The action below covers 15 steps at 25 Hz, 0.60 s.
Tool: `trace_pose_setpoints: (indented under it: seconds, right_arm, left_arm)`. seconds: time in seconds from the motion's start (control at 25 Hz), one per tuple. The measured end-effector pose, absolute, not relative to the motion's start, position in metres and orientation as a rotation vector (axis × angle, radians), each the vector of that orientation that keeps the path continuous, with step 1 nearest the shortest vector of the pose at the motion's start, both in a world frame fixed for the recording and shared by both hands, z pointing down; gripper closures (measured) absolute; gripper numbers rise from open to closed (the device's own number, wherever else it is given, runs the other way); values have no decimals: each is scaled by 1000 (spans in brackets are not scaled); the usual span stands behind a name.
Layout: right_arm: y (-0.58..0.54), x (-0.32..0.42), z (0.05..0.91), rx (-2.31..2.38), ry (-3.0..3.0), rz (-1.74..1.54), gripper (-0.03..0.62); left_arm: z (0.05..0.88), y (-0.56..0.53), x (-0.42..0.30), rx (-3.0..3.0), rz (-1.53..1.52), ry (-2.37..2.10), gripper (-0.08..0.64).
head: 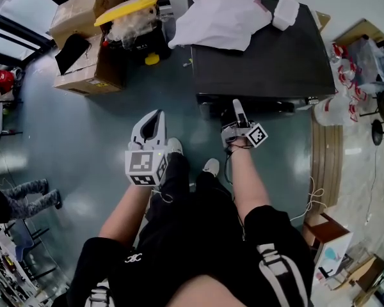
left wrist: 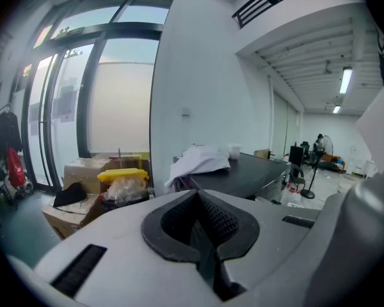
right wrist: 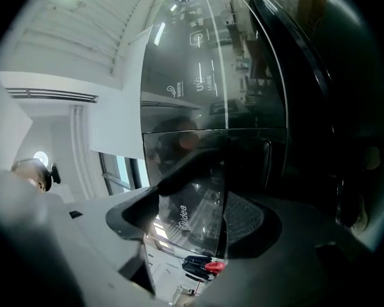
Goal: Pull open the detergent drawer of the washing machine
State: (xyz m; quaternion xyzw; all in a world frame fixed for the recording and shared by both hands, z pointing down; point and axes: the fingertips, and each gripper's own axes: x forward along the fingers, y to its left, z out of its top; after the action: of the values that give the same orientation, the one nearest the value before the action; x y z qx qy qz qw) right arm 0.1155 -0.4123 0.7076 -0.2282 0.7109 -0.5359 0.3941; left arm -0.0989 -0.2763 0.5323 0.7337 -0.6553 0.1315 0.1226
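Observation:
The black washing machine (head: pixel 262 56) stands ahead of me, seen from above in the head view. My right gripper (head: pixel 237 105) is tipped upward at the left end of its front edge. In the right gripper view the glossy dark drawer front (right wrist: pixel 185 213) with a white logo fills the gap of the right gripper (right wrist: pixel 205 197). Its jaws stand wide on either side of the panel, and no pad visibly presses on it. My left gripper (head: pixel 152 124) hovers above the floor left of the machine, touching nothing. That left gripper (left wrist: pixel 201 219) has its pads together and holds nothing.
A white cloth (head: pixel 221 18) and a white roll (head: pixel 285 11) lie on the machine's top. Cardboard boxes (head: pixel 83 69) and a yellow-lidded bin (head: pixel 128 8) stand at the left. Plastic bottles (head: pixel 336 110) and a fan (head: pixel 377 130) stand at the right.

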Motion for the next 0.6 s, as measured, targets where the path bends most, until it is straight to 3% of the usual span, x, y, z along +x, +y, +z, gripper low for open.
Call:
trace_pose_setpoints:
  seconds: [0.6]
  right_arm:
    - [-404, 117, 711, -537, 1789, -1402, 318]
  left_arm:
    - [523, -277, -82, 2164, 413, -1907, 558]
